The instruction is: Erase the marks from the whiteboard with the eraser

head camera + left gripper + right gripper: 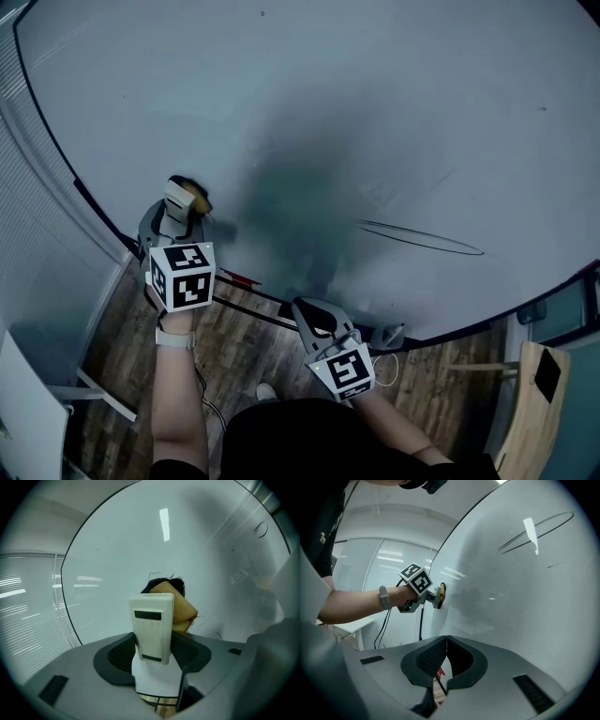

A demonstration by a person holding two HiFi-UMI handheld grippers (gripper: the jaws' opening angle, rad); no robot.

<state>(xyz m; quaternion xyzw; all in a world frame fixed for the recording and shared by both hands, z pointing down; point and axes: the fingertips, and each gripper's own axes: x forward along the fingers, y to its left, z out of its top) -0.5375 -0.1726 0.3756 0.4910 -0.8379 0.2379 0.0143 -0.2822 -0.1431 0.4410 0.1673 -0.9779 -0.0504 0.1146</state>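
Right now the left gripper's (pixel 152 645) fingers (pixel 118 656) are pinching the eraser (pixel 151 620) by its cream body. The tan and dark pad end is pressing on the whiteboard (pixel 131 545), low down near its left edge. The right gripper's (pixel 446 660) fingers (pixel 429 660) are pressed together with nothing between them, hanging just below the board's bottom edge.

Step in hand, as I judge it: wiping, with the eraser on the board but not on ink. One long thin oval mark (pixel 422 237) is sitting well apart to the eraser's right, and a small loop (pixel 260 528) is showing far off in the left gripper view. The next move is likely calling for a slide to the right along the board, keeping the pad flat, until it is covering the oval.

Nothing on the board is blocking that path. What looks like a red pen (pixel 242 277) is lying by the board's lower edge. Blinds (pixel 37 234) are standing left of the board, with the wood floor (pixel 253 347) below.
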